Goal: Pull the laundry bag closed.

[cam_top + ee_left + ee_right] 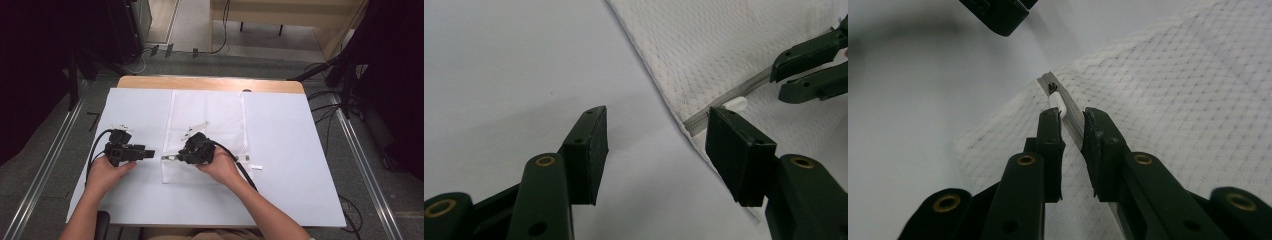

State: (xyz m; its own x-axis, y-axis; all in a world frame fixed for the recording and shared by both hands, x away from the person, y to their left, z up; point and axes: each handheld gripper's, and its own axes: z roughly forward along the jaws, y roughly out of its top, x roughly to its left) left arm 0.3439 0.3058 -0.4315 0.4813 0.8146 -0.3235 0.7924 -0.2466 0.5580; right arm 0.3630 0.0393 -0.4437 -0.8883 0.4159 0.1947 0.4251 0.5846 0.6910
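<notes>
white mesh bag (207,135) lies flat, right hand-held gripper (1072,125) astride its zipper (1068,107).

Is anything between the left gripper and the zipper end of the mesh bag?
Nothing visible. The open left gripper faces bare table; the zipper end lies just ahead by the mesh bag edge, with the right gripper farther along it.

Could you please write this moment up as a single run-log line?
scene: white mesh bag flat on table | right gripper: jaws nearly closed around bag's zipper strip | left gripper: open, beside bag's edge, holding nothing
</notes>
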